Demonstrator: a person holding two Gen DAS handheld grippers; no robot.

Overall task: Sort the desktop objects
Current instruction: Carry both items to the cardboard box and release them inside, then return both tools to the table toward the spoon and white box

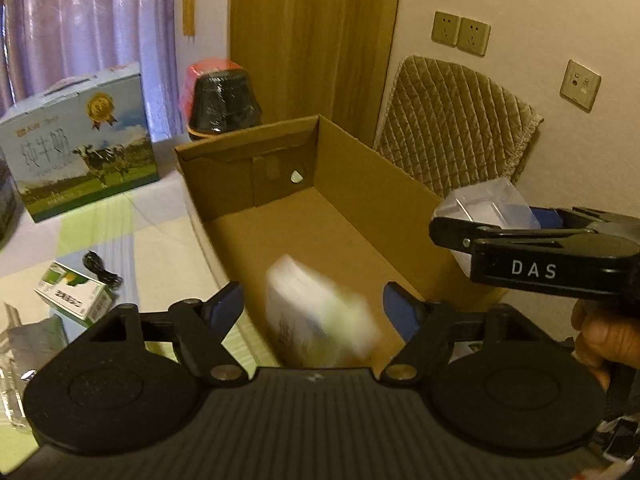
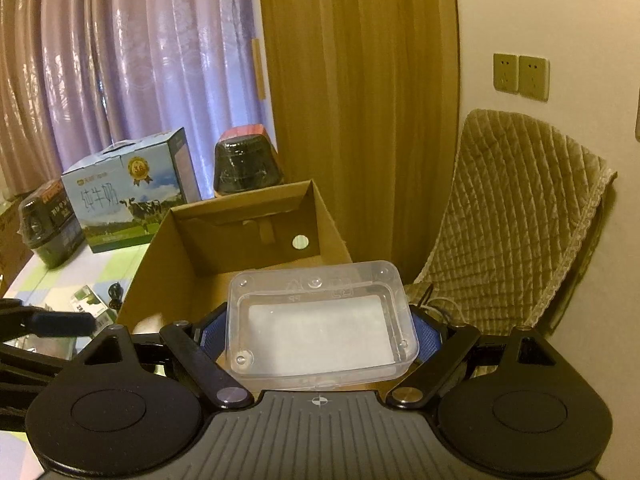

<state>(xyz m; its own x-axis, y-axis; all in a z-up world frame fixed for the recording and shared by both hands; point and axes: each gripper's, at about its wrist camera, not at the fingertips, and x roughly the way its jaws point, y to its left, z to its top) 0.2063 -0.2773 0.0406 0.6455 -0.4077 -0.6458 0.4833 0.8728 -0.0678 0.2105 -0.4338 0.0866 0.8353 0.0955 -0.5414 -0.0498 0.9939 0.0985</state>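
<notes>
The right gripper (image 2: pixel 320 336) was clamped on a clear plastic box (image 2: pixel 320 320), held by its sides above the cardboard box (image 2: pixel 180 248). It was judged light, stiff and slippery. The left gripper (image 1: pixel 314 308) was spread wide, a blurred white packet (image 1: pixel 316 316) between its fingers, untouched.

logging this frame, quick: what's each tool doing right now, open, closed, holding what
Left tool: open, a blurred white carton between its fingers, over the cardboard box.
Right tool: closed on the clear plastic box.
</notes>
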